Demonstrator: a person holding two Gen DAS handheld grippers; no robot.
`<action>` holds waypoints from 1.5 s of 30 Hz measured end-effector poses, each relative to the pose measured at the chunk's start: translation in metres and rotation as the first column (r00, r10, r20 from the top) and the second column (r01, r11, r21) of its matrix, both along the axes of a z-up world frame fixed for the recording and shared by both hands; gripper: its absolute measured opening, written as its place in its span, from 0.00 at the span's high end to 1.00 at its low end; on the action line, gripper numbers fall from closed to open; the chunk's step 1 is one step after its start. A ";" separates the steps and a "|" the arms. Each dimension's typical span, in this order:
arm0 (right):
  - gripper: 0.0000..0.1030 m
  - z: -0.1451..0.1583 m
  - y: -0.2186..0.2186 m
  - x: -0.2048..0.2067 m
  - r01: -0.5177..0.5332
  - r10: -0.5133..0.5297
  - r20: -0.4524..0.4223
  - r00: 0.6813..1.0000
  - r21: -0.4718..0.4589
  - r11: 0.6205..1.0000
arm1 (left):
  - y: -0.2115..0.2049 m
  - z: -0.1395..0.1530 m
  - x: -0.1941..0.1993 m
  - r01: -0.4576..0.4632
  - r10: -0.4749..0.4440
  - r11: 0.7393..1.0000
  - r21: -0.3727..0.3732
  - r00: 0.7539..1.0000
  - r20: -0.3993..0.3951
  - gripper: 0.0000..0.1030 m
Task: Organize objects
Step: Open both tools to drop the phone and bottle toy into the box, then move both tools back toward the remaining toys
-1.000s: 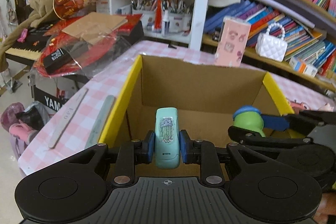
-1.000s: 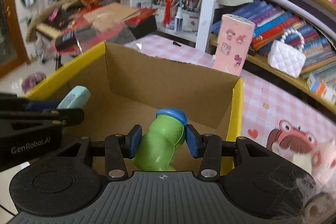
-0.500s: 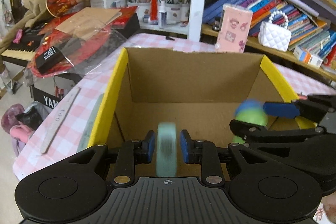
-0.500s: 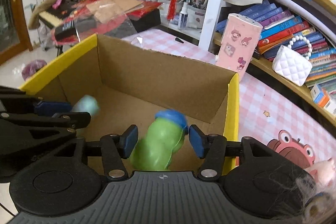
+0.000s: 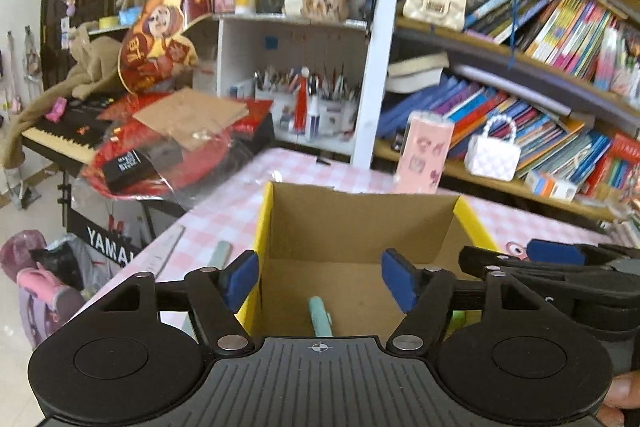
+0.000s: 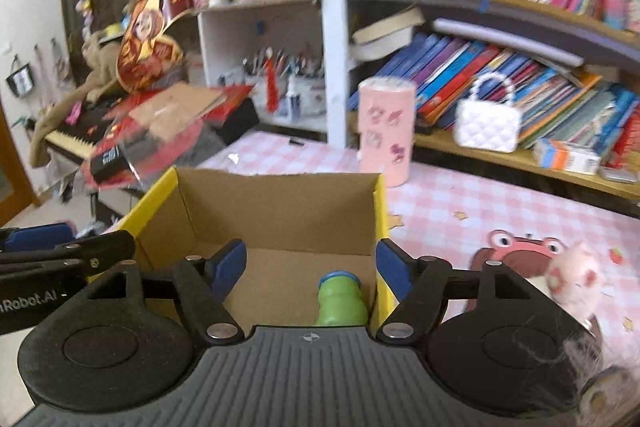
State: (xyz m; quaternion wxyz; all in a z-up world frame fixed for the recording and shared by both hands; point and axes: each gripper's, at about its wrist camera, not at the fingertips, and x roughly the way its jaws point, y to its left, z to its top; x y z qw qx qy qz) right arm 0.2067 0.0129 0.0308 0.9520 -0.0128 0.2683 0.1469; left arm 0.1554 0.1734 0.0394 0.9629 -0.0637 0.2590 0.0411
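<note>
A cardboard box (image 5: 362,215) with yellow rims (image 6: 154,201) stands open on the pink checked table. A mint-green stapler-like item (image 5: 320,315) lies on the box floor in the left wrist view, below my left gripper (image 5: 320,281), whose jaws are opening with nothing between them. A green bottle with a blue cap (image 6: 340,297) lies on the box floor by the right wall. Above it my right gripper (image 6: 312,269) has its jaws opening too, clear of the bottle. The right gripper also shows at the right edge (image 5: 560,259) of the left wrist view.
A pink cylinder box (image 6: 386,129) stands behind the carton. Two flat grey sticks (image 5: 218,255) lie left of the carton. A pink frog picture (image 6: 524,247) and a plush toy (image 6: 572,281) sit at right. Bookshelves (image 6: 500,67) and a keyboard (image 5: 60,139) with clutter line the back.
Both grippers let go: the mint item and the green bottle dropped onto the box floor. Both grippers opened wide, rose and drew back from the box.
</note>
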 end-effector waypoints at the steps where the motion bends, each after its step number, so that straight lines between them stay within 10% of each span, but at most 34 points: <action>1: 0.31 0.002 -0.001 -0.007 0.009 -0.009 0.008 1.000 -0.001 1.000 | 0.001 0.002 -0.006 0.002 -0.002 1.000 -0.003 1.000 0.003 0.29; 26: 0.27 -0.044 0.002 -0.164 0.133 -0.145 -0.103 0.984 -0.118 0.984 | 0.004 -0.047 -0.128 0.040 -0.036 0.999 0.024 0.985 -0.168 0.25; 45: 0.25 -0.058 -0.090 -0.213 0.484 -0.500 -0.213 0.840 -0.124 0.866 | -0.085 -0.062 -0.124 0.358 -0.344 0.933 0.025 0.912 -0.222 0.16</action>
